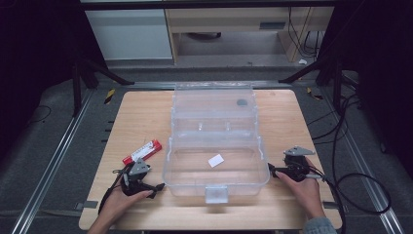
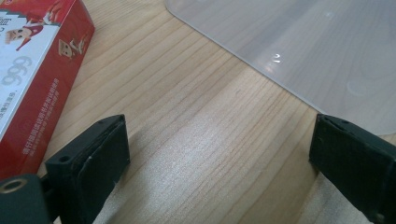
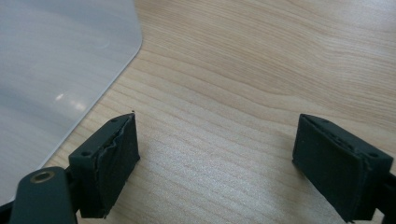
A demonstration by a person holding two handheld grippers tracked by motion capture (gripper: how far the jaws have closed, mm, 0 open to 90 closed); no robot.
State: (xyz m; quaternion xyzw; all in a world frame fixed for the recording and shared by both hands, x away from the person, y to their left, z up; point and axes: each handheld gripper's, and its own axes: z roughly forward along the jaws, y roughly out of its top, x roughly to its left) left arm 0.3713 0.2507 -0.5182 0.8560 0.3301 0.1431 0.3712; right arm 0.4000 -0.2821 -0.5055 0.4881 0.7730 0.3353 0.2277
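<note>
High view: hands flanking clear box.

Open box mid-table; carton left of it; card inside.

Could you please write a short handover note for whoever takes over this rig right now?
Left gripper: open, holding nothing, resting on the table at the left of the clear plastic box.
Right gripper: open, holding nothing, at the box's right side.
Things: the box sits mid-table with its lid swung open at the back; a small white piece lies inside. The red and white carton lies on the table left of the box.
Done: box opened.
Left: probably the carton goes into the box, then the lid is closed; nothing is gripped yet.
</note>
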